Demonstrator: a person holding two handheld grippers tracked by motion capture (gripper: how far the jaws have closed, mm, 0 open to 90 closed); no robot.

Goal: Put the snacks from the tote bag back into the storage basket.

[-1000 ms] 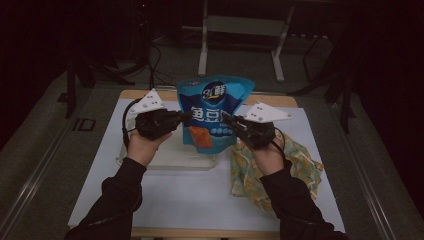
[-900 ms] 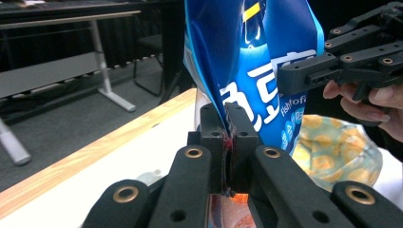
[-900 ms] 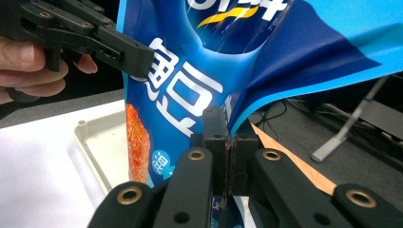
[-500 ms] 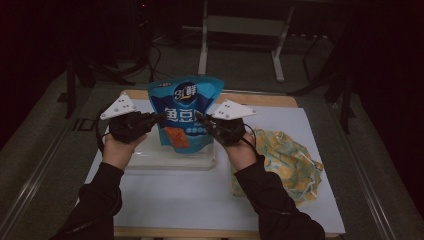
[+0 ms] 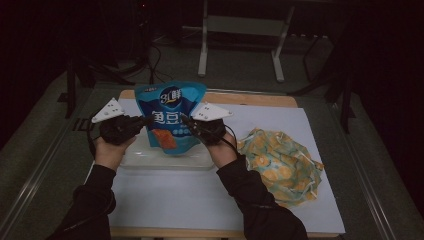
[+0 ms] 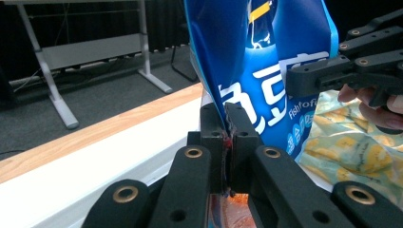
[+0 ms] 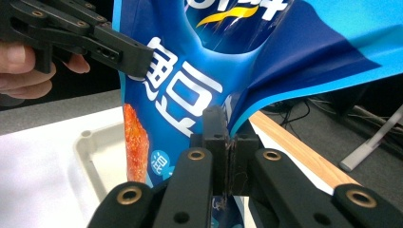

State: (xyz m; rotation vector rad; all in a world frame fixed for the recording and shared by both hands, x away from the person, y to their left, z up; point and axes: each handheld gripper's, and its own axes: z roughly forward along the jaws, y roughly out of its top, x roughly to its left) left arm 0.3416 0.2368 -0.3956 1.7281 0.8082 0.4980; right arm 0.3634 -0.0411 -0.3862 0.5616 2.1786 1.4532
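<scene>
On the blue pouch [image 6: 266, 61], large white Chinese characters are printed. Beneath them, the partial Latin wording "Fish tof" is legible; the smaller print cannot be read.

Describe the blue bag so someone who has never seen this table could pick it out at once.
On the white-covered table, look at its far middle, above the pale tray. The blue bag hangs upright there, pinched at its edges by the left gripper and the right gripper. Unlike the crumpled yellow-patterned cloth beside it, it is glossy, with white lettering.
</scene>
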